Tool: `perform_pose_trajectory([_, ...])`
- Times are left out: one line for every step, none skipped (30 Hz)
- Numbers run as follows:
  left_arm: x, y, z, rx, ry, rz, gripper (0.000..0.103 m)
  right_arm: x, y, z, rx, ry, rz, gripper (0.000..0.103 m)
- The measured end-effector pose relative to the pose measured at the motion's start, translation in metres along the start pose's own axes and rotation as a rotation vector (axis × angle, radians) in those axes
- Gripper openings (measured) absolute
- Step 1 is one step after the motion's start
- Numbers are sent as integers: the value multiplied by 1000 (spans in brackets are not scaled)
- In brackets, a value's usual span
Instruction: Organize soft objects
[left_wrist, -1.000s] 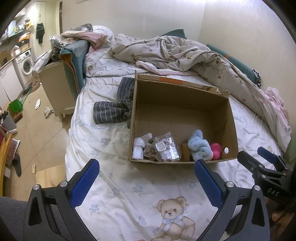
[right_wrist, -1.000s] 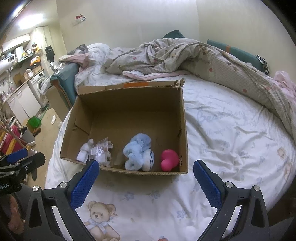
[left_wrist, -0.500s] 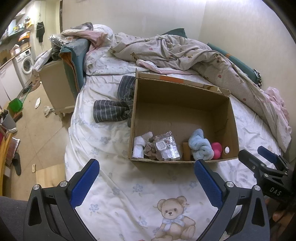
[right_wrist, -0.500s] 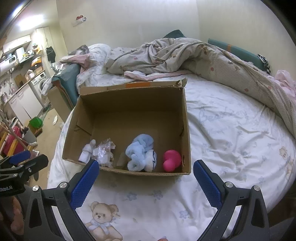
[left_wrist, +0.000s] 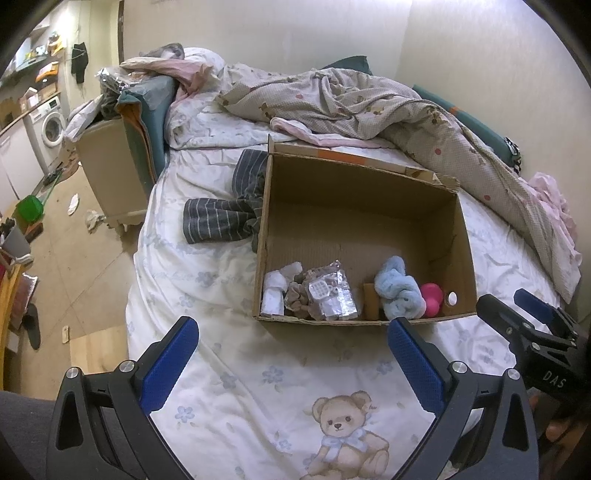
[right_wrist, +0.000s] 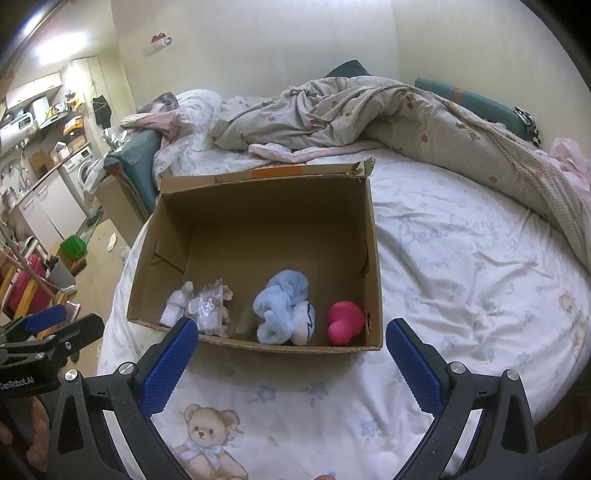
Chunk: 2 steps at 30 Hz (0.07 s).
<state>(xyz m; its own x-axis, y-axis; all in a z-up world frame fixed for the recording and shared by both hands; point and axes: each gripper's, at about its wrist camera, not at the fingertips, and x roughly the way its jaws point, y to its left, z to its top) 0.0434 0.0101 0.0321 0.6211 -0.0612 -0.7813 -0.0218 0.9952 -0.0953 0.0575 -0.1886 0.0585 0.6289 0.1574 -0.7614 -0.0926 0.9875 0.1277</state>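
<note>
Cardboard box (left_wrist: 360, 236): sitting open on the bedsheet (left_wrist: 236, 365), just ahead of both tools; its near wall is running crosswise to their line of reach.
Contents: lying in a row along the near wall — a white bundle (left_wrist: 274, 291), a crinkled clear packet (left_wrist: 328, 295), a blue plush (left_wrist: 399, 293), a pink soft toy (left_wrist: 433, 297).
Outside the box: a striped grey garment (left_wrist: 225, 214) is lying on the sheet, touching the box's left wall, its long axis running roughly crosswise, with one end turning away up the bed.
Left gripper (left_wrist: 291, 362): hovering over the sheet short of the box, fingers spread wide, holding nothing.
Right gripper (right_wrist: 291, 360): hovering likewise, fingers spread wide and empty, pointing at the blue plush (right_wrist: 282, 308) and pink soft toy (right_wrist: 345, 321).
Deciding relation: the striped garment is lying ahead and to the left of the left gripper, well apart from the right one — by my judgement the left is the nearer hand for it, and a grasp across the short width would suit.
Change from a second ago: in both views the box is sitting slightly lower and more central, so both tools appear to be easing forward and a little right; contents and garment are lying as they were, and neither tool's spread has altered.
Risk: loose cloth may be trailing over the box wall on transfer.
</note>
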Motion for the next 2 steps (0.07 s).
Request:
perform_pose_trajectory([0,-1,0,7,-6,10,102,0,0,0,0,1,0,103])
perform_pose_trajectory([0,-1,1,11,-8,15,102,0,0,0,2,1,1,103])
